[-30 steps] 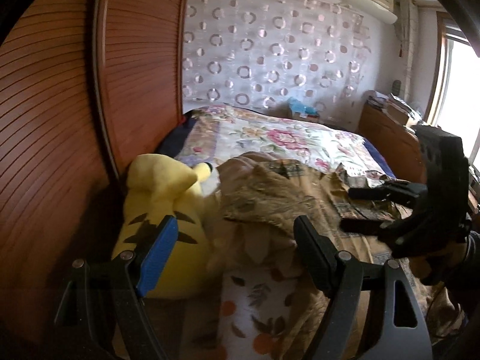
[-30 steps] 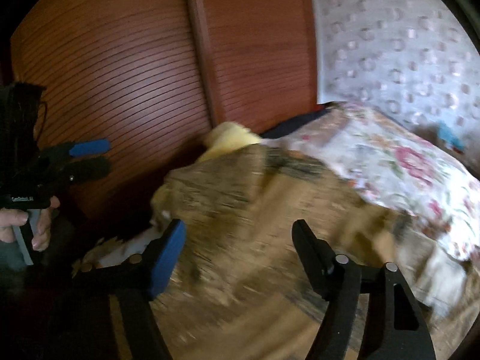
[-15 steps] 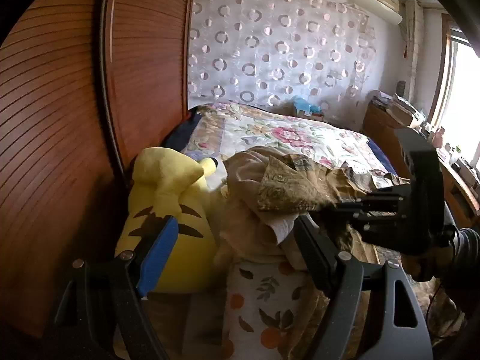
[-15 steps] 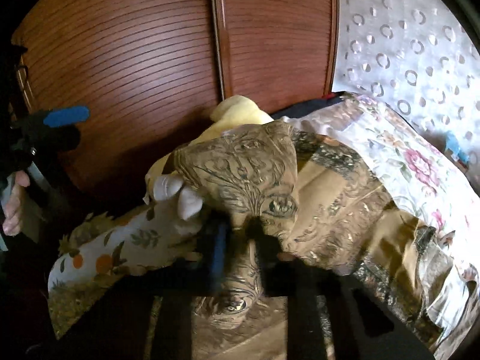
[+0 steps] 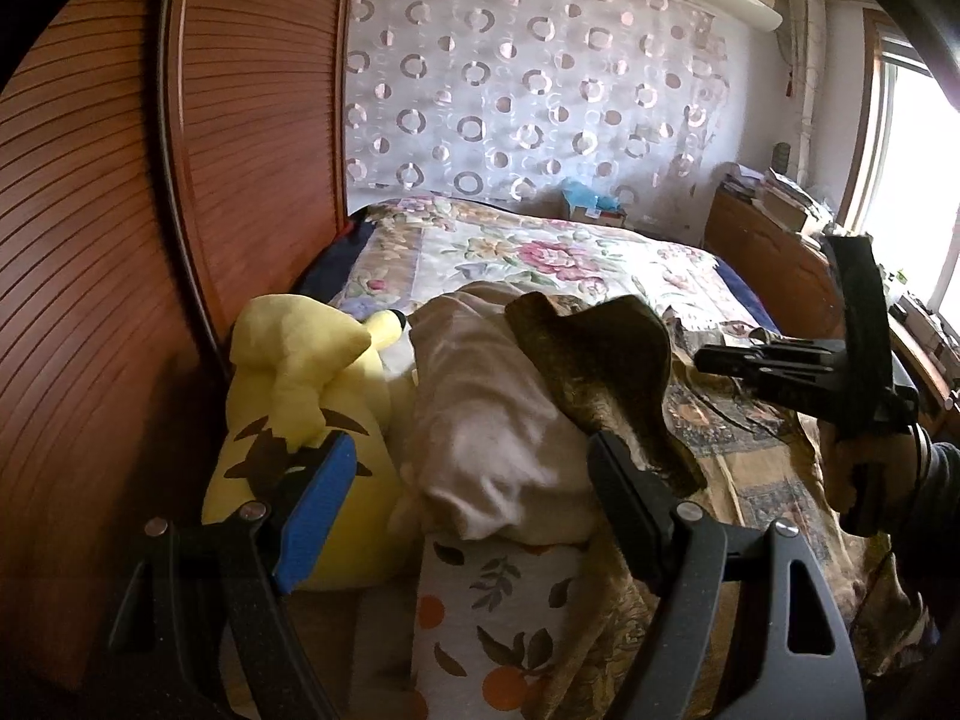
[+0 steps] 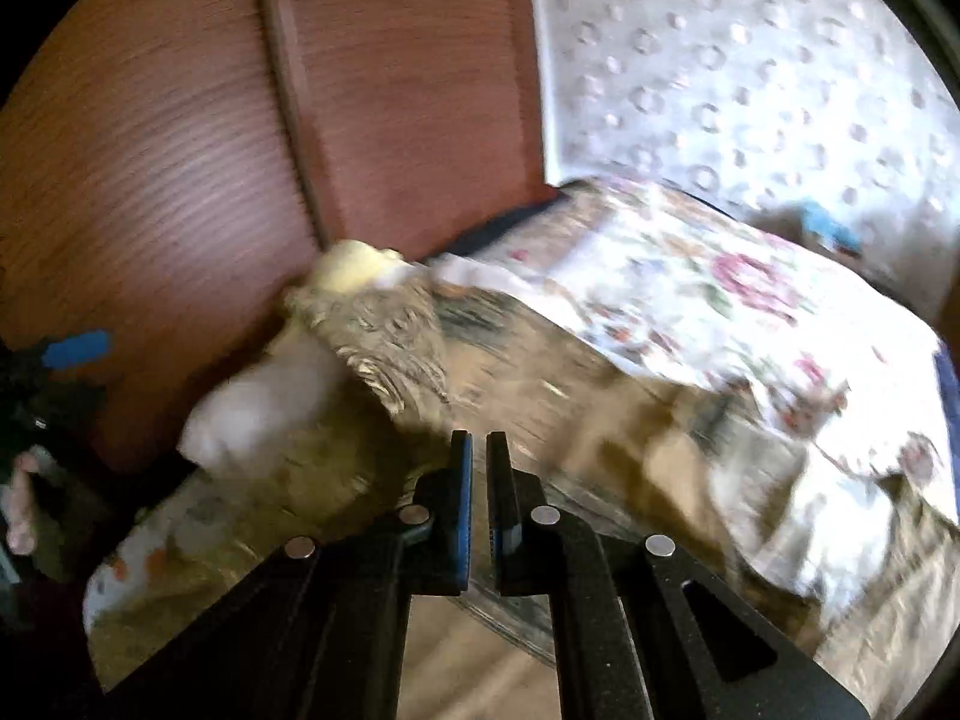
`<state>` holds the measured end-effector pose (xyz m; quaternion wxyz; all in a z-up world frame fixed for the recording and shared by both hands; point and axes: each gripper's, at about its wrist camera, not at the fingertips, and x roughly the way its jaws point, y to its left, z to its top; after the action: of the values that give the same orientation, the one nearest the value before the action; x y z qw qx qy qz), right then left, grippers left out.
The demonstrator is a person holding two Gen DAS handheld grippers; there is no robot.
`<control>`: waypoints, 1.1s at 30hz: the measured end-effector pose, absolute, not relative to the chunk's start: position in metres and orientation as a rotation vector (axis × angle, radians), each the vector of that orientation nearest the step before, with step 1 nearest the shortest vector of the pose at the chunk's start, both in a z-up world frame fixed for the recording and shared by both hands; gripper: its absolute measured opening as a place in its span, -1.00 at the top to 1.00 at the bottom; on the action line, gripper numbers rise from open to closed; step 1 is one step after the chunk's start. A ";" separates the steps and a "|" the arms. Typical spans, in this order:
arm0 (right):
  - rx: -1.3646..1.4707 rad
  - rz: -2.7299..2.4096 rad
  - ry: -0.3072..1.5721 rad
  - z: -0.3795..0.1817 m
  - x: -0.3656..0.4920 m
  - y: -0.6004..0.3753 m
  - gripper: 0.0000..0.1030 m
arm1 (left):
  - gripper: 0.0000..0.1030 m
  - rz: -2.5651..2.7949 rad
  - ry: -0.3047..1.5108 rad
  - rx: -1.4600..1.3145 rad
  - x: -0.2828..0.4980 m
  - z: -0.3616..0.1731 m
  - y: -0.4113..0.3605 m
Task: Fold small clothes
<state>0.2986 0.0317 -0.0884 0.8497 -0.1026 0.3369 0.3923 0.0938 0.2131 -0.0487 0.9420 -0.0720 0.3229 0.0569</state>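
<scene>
A brown patterned cloth point(image 5: 600, 360) lies with one flap turned over a cream garment point(image 5: 492, 420), both heaped on the bed. My left gripper point(image 5: 471, 450) stands open just in front of the cream garment, with nothing between its fingers. To the right, my right gripper point(image 5: 705, 357) hovers just beside the flap's edge, shut, held by a hand. In the blurred right wrist view its jaws point(image 6: 479, 450) stand together above the patterned cloth point(image 6: 390, 348), and I see no cloth between the pads. The left gripper point(image 6: 66, 360) shows at the far left there.
A yellow plush toy point(image 5: 300, 396) leans against the wooden wardrobe point(image 5: 90, 240) on the left. A pillow with an orange print point(image 5: 498, 600) lies under the heap. The floral bedspread point(image 5: 540, 252) stretches behind, with a wooden cabinet point(image 5: 762, 252) and a window on the right.
The right gripper closed on the patterned cloth, carried its flap left over the cream garment, then drew back to the right, still shut. The left gripper stayed open and barely moved.
</scene>
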 end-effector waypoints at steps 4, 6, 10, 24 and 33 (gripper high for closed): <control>-0.200 0.787 0.719 -0.098 0.304 0.016 0.91 | -0.55 0.107 0.669 -0.145 0.099 -0.052 0.211; -0.184 0.810 0.714 -0.091 0.296 0.015 0.91 | -0.55 0.102 0.674 -0.146 0.104 -0.054 0.209; -0.225 0.825 0.709 -0.090 0.293 0.027 0.31 | -0.55 0.084 0.677 -0.149 0.112 -0.056 0.204; -0.228 0.706 0.726 -0.089 0.290 -0.053 0.16 | -0.55 -0.029 0.709 -0.089 0.174 -0.066 0.166; -0.153 0.489 0.755 -0.098 0.279 -0.172 0.03 | -0.55 -0.089 0.732 -0.062 0.199 -0.071 0.136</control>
<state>0.2788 -0.1717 -0.0976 0.8978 -0.0738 0.3644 0.2362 0.1986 0.1356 -0.0707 0.9323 -0.0301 0.3579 -0.0434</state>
